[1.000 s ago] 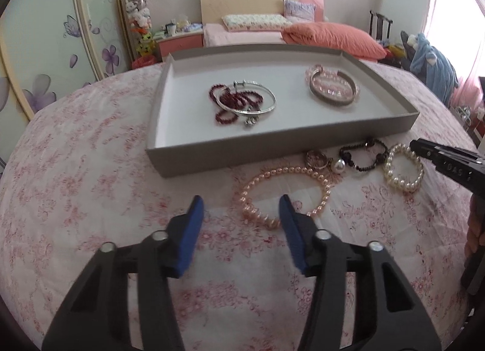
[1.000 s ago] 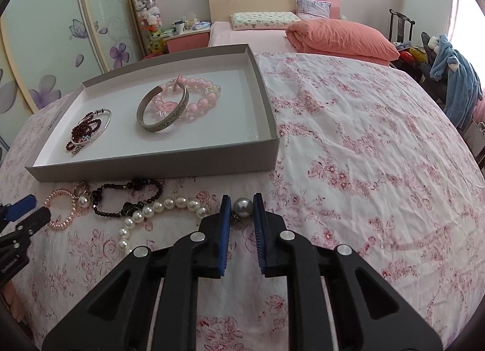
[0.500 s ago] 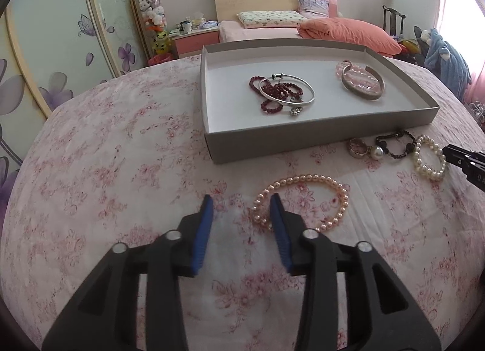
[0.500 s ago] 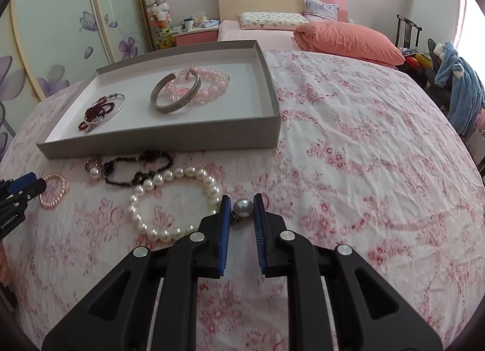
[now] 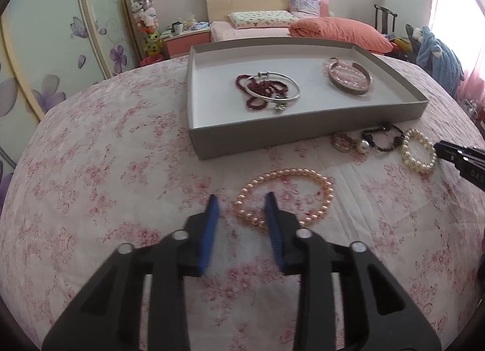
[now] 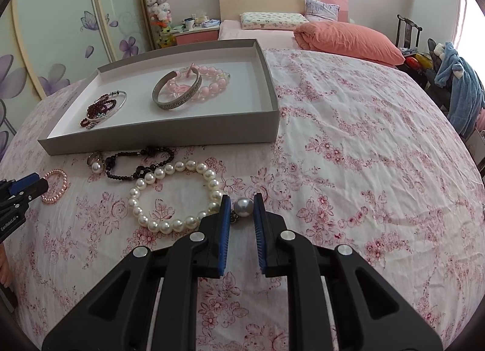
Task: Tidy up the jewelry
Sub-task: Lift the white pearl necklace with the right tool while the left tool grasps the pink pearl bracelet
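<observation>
A grey tray (image 5: 303,128) (image 6: 163,138) on the floral cloth holds a dark red bead string (image 5: 260,90), a thin silver bangle (image 5: 272,87), a wide silver cuff (image 6: 177,90) and a pink bead bracelet (image 6: 212,81). On the cloth lie a pink pearl bracelet (image 5: 285,196) (image 6: 54,185), a ring with a pearl (image 5: 348,142), a black bead bracelet (image 6: 139,163) and a white pearl bracelet (image 6: 175,196) (image 5: 419,150). My left gripper (image 5: 241,208) is open, its jaws astride the pink pearl bracelet's near-left edge. My right gripper (image 6: 241,208) is shut on a grey pearl piece (image 6: 243,207).
The cloth-covered surface curves away on all sides. Behind it stand a bed with an orange quilt (image 6: 348,38), a nightstand (image 6: 197,35), wardrobe doors with purple flowers (image 5: 54,47) and a chair with blue clothes (image 6: 460,90).
My left gripper has narrowed and moved left to the pink pearl bracelet's near-left edge. My right gripper has drawn back slightly from the tray, still holding the grey pearl.
</observation>
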`<state>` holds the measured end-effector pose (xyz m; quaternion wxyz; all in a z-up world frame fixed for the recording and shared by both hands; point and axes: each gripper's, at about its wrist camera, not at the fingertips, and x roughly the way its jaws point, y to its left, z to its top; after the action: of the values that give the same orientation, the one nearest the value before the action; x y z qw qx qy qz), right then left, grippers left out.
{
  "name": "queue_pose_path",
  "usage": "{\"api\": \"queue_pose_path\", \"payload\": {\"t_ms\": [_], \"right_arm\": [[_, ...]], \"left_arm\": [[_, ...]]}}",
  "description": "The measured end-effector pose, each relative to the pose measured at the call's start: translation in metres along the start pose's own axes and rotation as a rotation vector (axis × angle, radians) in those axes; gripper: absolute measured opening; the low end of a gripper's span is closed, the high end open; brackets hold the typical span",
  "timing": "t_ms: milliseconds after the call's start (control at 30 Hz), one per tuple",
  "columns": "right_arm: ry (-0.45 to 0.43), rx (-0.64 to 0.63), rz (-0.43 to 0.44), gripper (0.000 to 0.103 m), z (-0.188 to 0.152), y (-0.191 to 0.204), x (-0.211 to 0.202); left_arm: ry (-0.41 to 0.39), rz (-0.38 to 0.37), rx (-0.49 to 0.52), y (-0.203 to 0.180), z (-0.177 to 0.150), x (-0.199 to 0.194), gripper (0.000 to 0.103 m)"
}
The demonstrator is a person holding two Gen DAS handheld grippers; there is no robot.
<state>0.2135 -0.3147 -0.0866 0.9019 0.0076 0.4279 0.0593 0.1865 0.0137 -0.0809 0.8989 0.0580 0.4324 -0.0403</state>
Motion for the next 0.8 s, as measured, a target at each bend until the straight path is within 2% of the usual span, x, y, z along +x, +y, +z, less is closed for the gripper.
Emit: {"api": "queue_pose_path", "payload": {"t_ms": [67,133,333,433,533,567,733,800], "right_arm": [[0.000,0.000,0.000,0.016,0.000,0.000,0.000],[0.000,0.001,0.001,0.016,0.000,0.000,0.000],[-0.009,0.035,0.014,0.016,-0.002,-0.005,-0.003],[-0.048,0.053,0.017,0.016,-0.004,-0.009,-0.013],[-0.100,0.057,0.025,0.016,-0.003,-0.007,-0.026],[-0.115,0.056,0.029,0.016,-0.003,-0.006,-0.029],[-0.206,0.036,0.063,0.016,-0.001,0.007,-0.052],[-0.230,0.021,0.078,0.016,-0.001,0.013,-0.058]], "left_arm": [[0.000,-0.010,0.013,-0.004,-0.001,-0.001,0.014],[0.000,-0.008,0.023,-0.006,-0.002,-0.002,0.011],[0.005,-0.029,-0.011,0.002,-0.004,-0.005,0.008],[-0.008,-0.044,-0.037,0.009,-0.006,-0.009,0.007],[-0.051,-0.068,-0.068,0.015,-0.005,-0.022,0.007],[-0.063,-0.072,-0.074,0.015,-0.005,-0.026,0.002],[-0.139,-0.089,-0.093,0.013,-0.003,-0.050,0.002],[-0.146,-0.092,-0.085,0.011,-0.002,-0.053,0.002]]}}
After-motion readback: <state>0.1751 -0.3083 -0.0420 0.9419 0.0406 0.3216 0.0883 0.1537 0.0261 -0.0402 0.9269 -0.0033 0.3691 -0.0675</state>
